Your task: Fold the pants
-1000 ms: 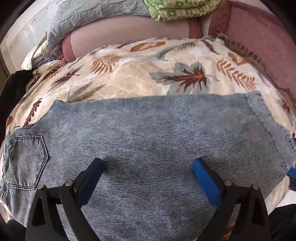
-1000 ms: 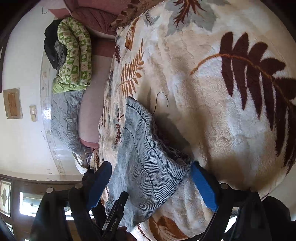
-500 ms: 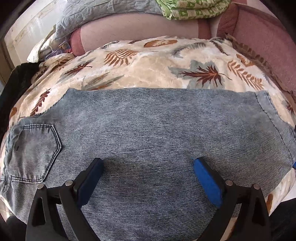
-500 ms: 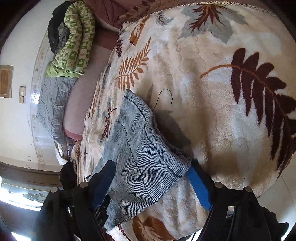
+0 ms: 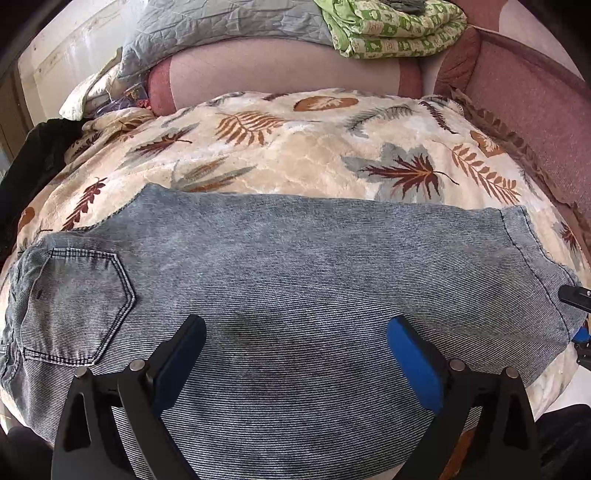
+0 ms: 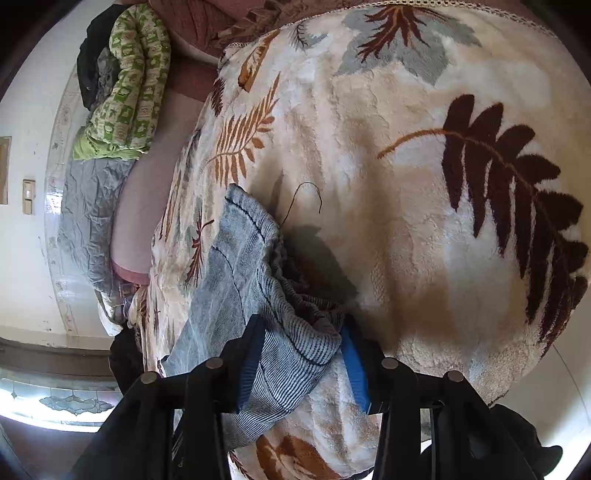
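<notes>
Because the pants (image 5: 280,280) lie flat lengthwise across the near part of the leaf-print blanket (image 5: 317,166), waist and back pocket (image 5: 74,306) to the left and leg hems to the right, I read them as already halved leg over leg, set up for a fold along their length.

My left gripper (image 5: 295,354) hangs over the middle of the legs, jaws wide apart, nothing between the blue pads (image 5: 413,365). I cannot tell if the tips touch the denim. Likely it waits there to pin or mark the fold line.

My right gripper (image 6: 299,354) sits at the hem end (image 6: 295,332), at the near right of the blanket. Its jaws are drawn in on the bunched hem; cloth fills the gap between the pads and puckers above them. The grip looks firm, though the far side of the pad is hidden by denim. Taking the hem at its corner makes sense: both layers come up together.

A loose dark thread (image 6: 306,199) trails from the hem onto the blanket. Small snag risk.

Far side: pink bolster (image 5: 280,74), grey quilt (image 5: 221,26), green patterned bedding (image 5: 391,29). All well apart from the pants.

My judgement: hem gets carried left toward the waist next.
</notes>
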